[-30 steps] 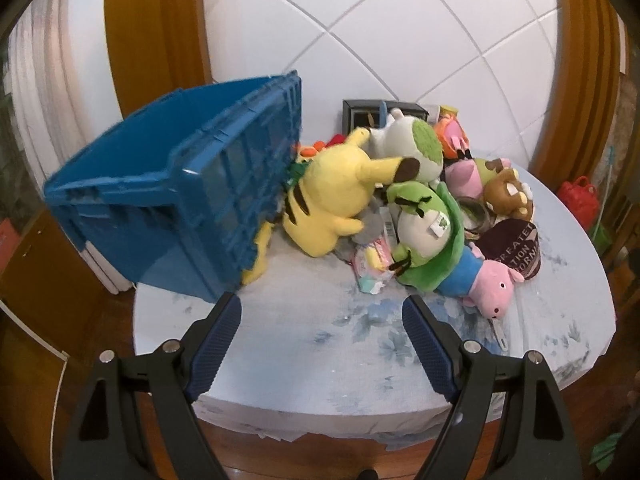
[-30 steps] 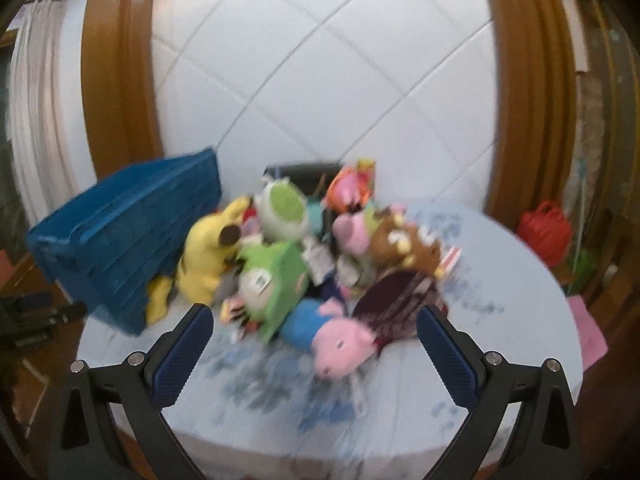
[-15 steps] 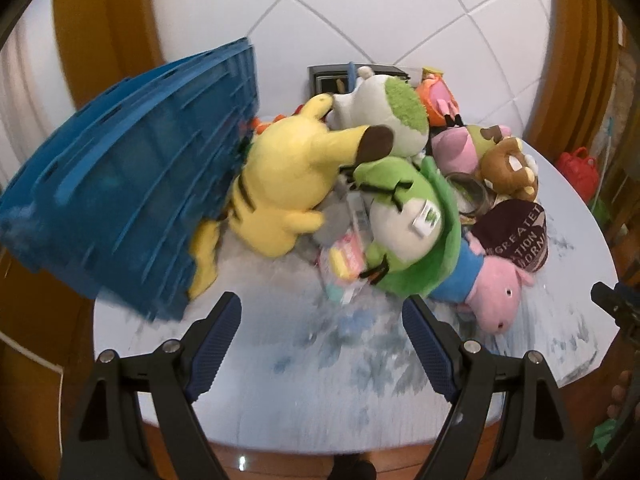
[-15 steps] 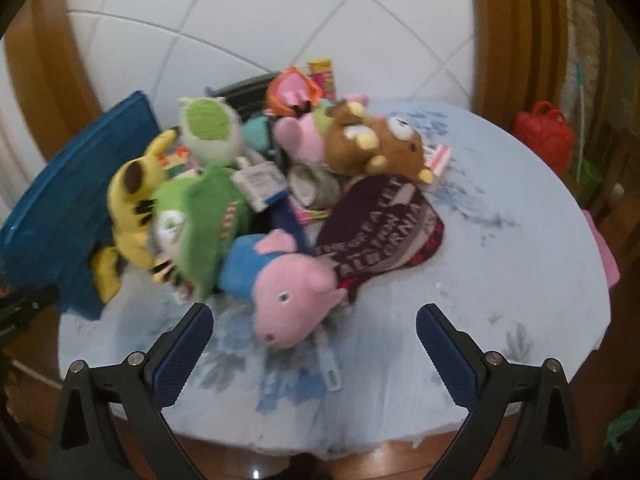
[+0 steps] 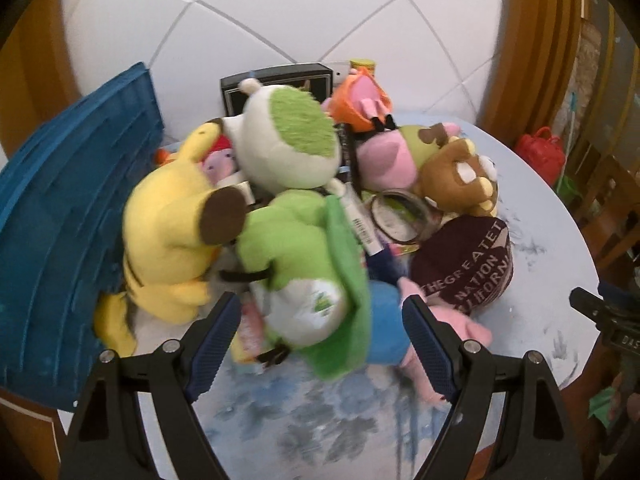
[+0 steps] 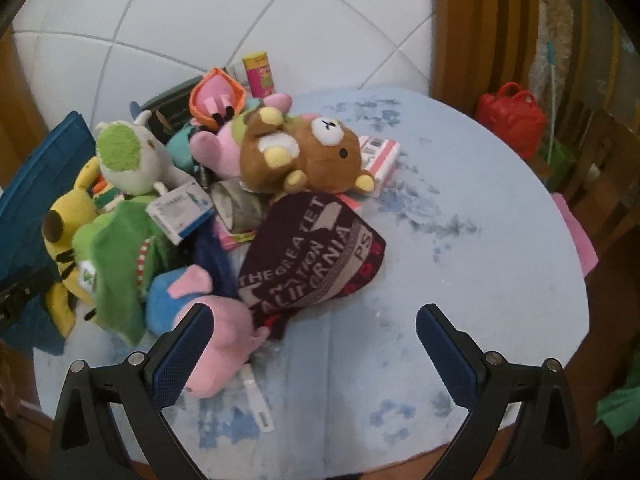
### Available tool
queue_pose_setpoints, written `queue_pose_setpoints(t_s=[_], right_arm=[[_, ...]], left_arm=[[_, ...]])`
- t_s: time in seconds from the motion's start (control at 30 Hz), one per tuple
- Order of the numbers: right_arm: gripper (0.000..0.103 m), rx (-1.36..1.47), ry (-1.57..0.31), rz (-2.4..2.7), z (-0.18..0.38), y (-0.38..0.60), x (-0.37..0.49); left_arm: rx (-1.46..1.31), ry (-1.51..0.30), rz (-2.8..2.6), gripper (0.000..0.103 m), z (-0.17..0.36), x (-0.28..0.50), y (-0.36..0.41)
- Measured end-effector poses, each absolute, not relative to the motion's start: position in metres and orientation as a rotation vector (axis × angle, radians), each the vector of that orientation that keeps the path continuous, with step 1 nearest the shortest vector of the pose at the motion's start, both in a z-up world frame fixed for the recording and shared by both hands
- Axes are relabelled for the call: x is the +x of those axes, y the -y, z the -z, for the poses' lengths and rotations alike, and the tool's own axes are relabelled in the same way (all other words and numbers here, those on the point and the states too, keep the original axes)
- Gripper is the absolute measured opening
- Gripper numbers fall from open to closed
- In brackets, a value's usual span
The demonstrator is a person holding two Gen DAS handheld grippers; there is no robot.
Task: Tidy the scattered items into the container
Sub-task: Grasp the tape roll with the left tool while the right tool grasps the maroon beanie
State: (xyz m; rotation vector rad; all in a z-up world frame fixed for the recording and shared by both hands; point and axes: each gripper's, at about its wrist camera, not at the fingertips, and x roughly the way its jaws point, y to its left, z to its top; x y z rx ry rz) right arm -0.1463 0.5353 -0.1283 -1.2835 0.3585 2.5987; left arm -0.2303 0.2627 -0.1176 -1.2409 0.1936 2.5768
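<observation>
Green plush sat dead ahead of my left tongs.

My left gripper (image 5: 322, 340) stood apart and empty, the green-and-white plush frog (image 5: 308, 280) at twelve o'clock, long axis eleven-to-five; right gripper (image 6: 314, 350) likewise apart, farther off; tipped blue plastic crate (image 5: 64, 240) at nine.

the blue crate (image 5: 60, 216) is ribbed hard plastic with a dull sheen. the yellow plush (image 5: 168, 232), the green frog plush (image 5: 304, 280) and the brown bear plush (image 6: 304, 152) are soft, fuzzy cloth. the maroon beanie (image 6: 312, 256) is matt knit with woven lettering. the tablecloth (image 6: 480, 280) is smooth, pale blue printed cloth. the gripper pads (image 6: 184, 356) are blue, finely textured rubber on matt black plastic arms. the wall tiles (image 5: 320, 12) are glossy white.
</observation>
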Motion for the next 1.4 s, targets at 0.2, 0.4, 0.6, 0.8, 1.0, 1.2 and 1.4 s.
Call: queue_pose_setpoints(t_s=[0.2, 0.4, 0.6, 0.8, 1.0, 1.2, 1.4], right_arm=[[0.085, -1.41, -0.303, -2.659, 0.147, -0.575, -0.185], [0.072, -1.582, -0.182, -2.736, 0.174, -0.612, -0.235], [0.099, -1.717, -0.18, -2.733, 0.211, -0.617, -0.273], [0.035, -1.842, -0.184, -2.713, 0.249, -0.606, -0.299], [0.035, -1.874, -0.28, -2.706, 0.257, -0.621, -0.303], [0.039, -1.897, -0.349, -2.687, 0.265, -0.63, -0.304], [0.063, -1.891, -0.328, -2.659, 0.273, -0.628, -0.309]], left_arm=[[-1.293, -0.132, -2.641, 0.083, 0.131, -0.241, -0.306], [-1.416, -0.033, -2.7, 0.083, 0.157, -0.252, -0.349], [-1.52, -0.004, -2.686, 0.083, 0.184, -0.267, -0.369], [-1.559, -0.044, -2.647, 0.083, 0.208, -0.303, -0.391], [-1.556, -0.156, -2.59, 0.083, 0.232, -0.35, -0.431], [-1.62, -0.19, -2.504, 0.076, 0.268, -0.386, -0.454], [-1.575, -0.191, -2.452, 0.024, 0.268, -0.375, -0.46]])
